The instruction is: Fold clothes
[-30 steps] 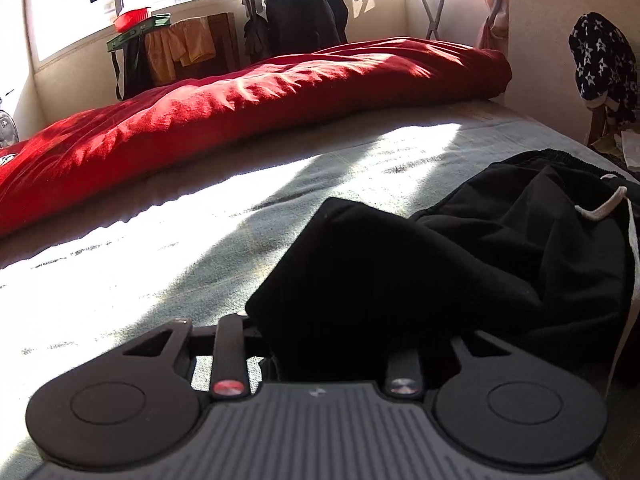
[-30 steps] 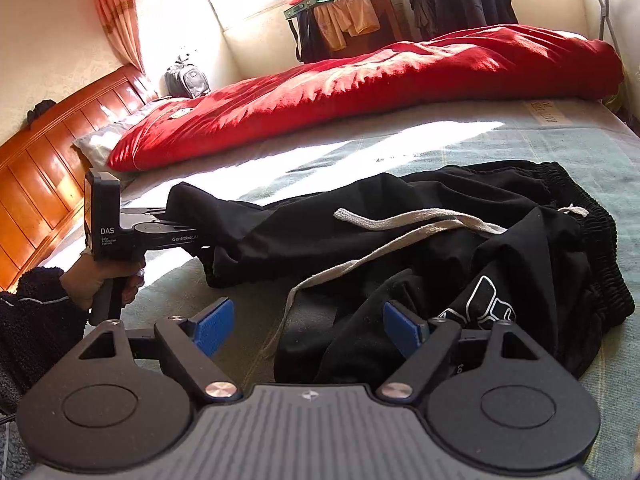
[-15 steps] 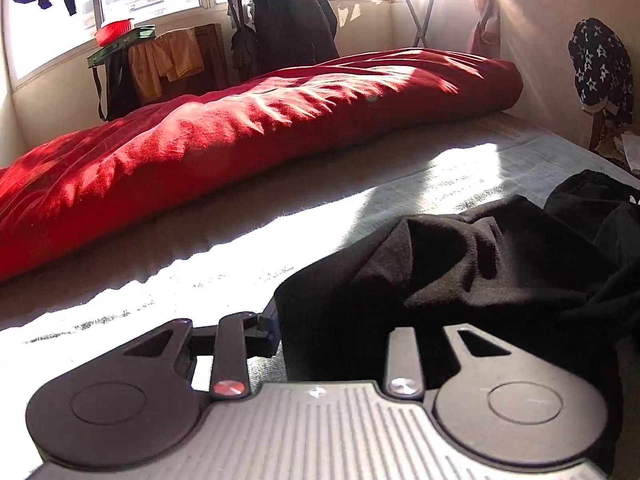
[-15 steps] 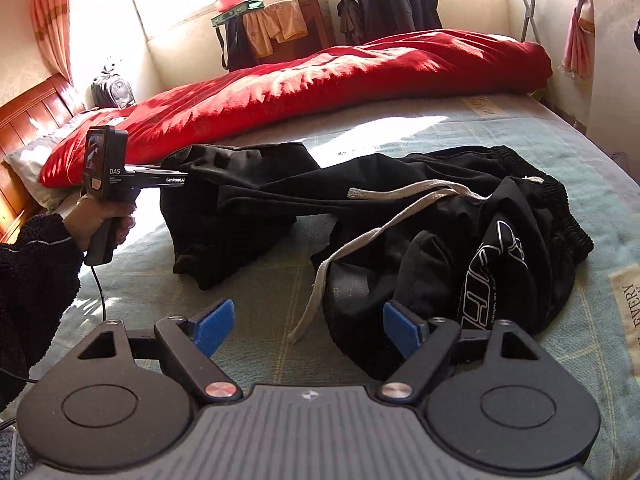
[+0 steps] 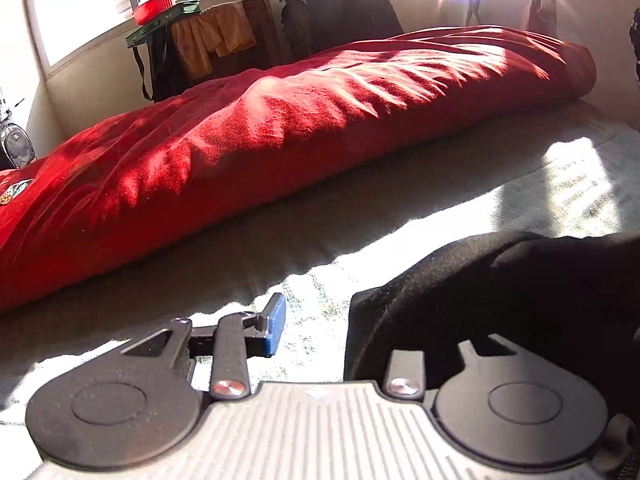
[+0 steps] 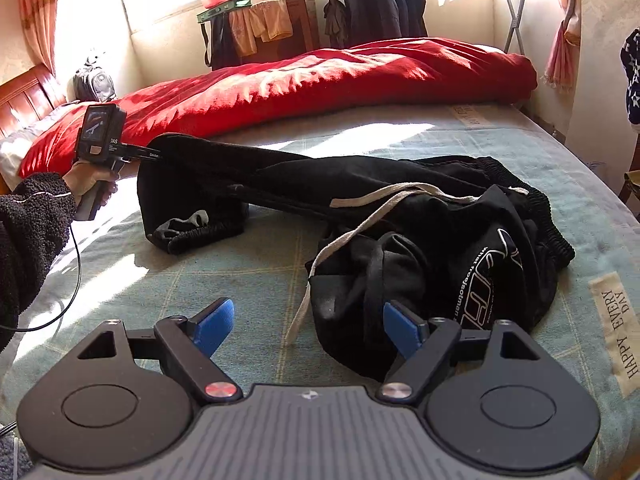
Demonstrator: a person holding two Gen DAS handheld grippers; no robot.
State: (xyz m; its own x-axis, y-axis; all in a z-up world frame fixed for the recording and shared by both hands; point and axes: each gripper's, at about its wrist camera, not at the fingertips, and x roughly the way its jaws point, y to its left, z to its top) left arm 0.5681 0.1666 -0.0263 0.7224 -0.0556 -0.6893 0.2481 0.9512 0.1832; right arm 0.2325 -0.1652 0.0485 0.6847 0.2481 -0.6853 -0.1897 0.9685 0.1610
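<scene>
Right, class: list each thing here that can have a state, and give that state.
Black sweatpants: unfolded, crumpled, one leg stretched out sideways.
Drawstring: untied, trailing loose.
Left gripper: jaws have just been opening; leg cloth draped over one finger, other pad clear.
Right gripper: open, empty.
Red duvet: rolled along the far side of the bed.

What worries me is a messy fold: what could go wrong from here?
1. The left tool has just been opening its jaws. Its blue pad stands clear of the trouser leg, which only drapes over the other finger, so the leg may slip off and land crumpled.
2. The drawstring lies loose across the bunched waist, close to the open right tool. It might snag or get folded inside.
</scene>
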